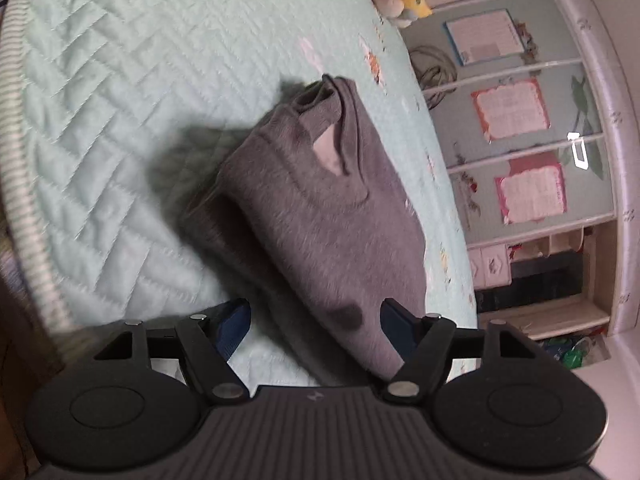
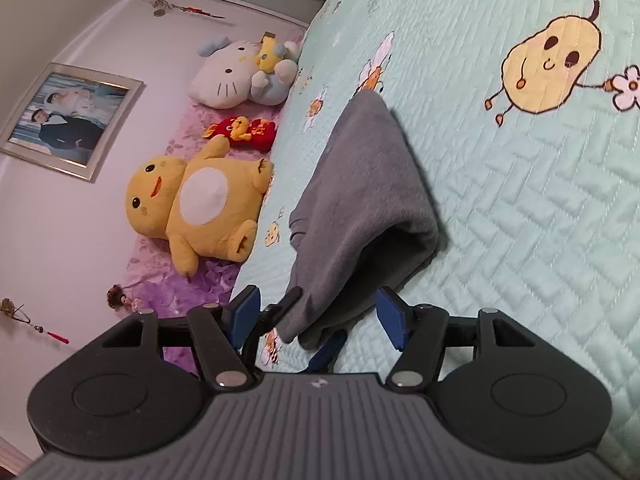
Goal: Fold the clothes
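While both fingers gape | grey sweater [image 1: 320,216] between | yellow plush [image 2: 200,208] beside quilt [image 2: 540,220]

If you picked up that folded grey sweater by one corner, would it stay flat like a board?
Probably not. The folded grey knit sweater already sags and gapes open at one end, so it would likely droop and unfold. Its fuzzy surface probably grips rather than slides on the quilted mint bedspread.
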